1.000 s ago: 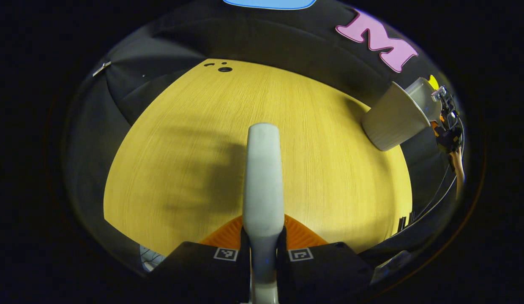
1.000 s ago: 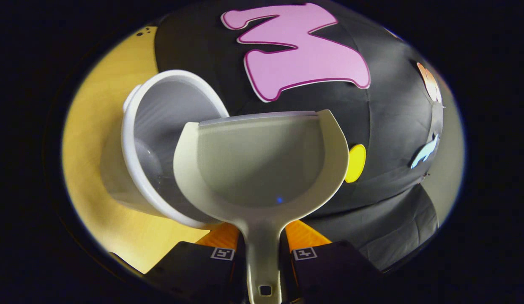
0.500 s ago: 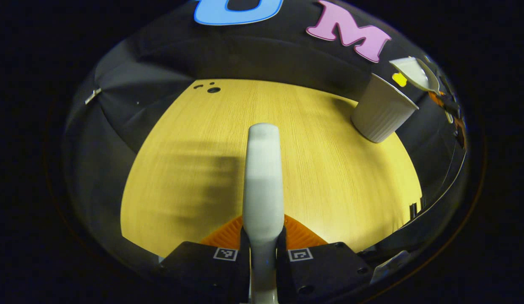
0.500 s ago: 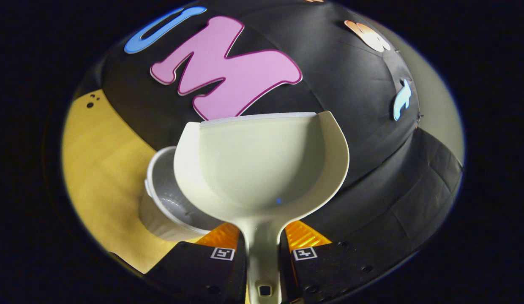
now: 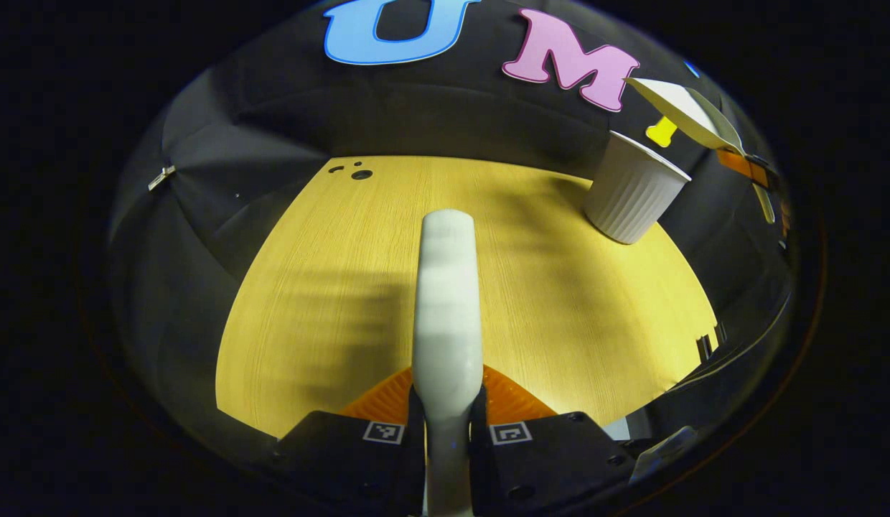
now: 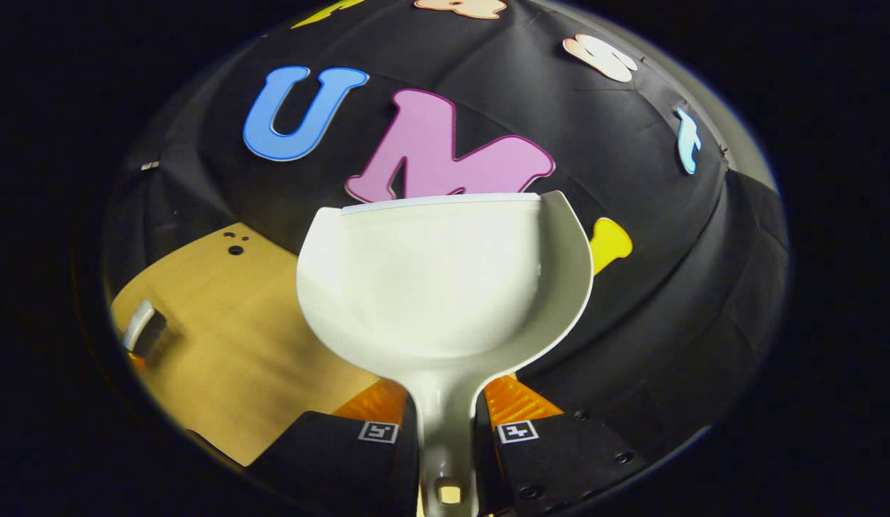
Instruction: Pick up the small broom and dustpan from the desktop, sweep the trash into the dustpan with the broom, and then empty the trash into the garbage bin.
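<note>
Left gripper (image 5: 446, 431) clenched on broom (image 5: 446, 301) above desktop (image 5: 344, 301). Right gripper (image 6: 446, 431) clamps dustpan (image 6: 445, 280) handle, pan raised beside garbage bin (image 5: 631, 197). Risk: swinging pan down clips bin, toppling it.

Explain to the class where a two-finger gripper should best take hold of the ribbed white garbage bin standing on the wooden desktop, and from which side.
Probably the rim. The ribbed white garbage bin stands upright on the wooden desktop, mouth open upward and flaring toward the top, so its tapered wall looks too wide to span. Come from above, one finger inside and one outside the rim, on the side away from the cream dustpan held beside it.
</note>
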Tool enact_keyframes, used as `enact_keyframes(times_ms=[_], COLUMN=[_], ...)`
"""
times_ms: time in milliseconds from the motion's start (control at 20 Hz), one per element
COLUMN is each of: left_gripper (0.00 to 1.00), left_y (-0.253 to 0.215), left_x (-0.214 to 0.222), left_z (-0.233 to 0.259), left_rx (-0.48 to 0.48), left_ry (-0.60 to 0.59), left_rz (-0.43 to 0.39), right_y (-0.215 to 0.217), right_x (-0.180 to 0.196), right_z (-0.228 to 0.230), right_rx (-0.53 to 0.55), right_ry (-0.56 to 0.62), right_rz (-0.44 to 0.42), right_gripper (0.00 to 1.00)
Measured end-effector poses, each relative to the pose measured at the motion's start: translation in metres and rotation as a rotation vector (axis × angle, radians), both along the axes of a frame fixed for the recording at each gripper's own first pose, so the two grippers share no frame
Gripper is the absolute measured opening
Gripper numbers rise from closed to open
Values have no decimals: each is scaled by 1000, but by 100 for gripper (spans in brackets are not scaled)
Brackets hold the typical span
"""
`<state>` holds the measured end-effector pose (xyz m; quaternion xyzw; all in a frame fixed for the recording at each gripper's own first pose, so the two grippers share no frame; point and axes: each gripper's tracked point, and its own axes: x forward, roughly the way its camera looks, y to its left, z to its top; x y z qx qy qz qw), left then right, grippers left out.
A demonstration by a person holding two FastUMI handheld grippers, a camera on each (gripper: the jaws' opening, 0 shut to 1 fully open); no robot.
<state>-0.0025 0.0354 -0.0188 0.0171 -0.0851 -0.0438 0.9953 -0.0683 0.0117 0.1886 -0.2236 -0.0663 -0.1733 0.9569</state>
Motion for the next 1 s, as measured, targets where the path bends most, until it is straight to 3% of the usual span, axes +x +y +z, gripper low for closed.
enact_keyframes(times_ms=[50,250,450,600,750,850,1000], left_gripper=[31,29,31,29,29,29,30], left_y=[1,3,0,-3,-13,-15,-16], left_x=[0,10,33,51,66,79,98], left_z=[-2,-8,-16,-18,-18,-18,-5], left_rx=[5,35,43,70,84,98,120], left_ry=[-4,-8,19,47,74,90,107], left_rz=[-2,-4,-7,4,1,11,53], right_y=[13,60,85,84,77,65,46], right_x=[-1,4,33,51,66,74,83], right_z=[-13,-80,-173,-233,-274,-295,-315], right_rx=[10,46,101,163,274,328,359], right_ry=[23,117,267,379,462,510,552], right_rz=[23,109,156,159,171,161,136], right_gripper=[35,35,38,32,35,39,35])
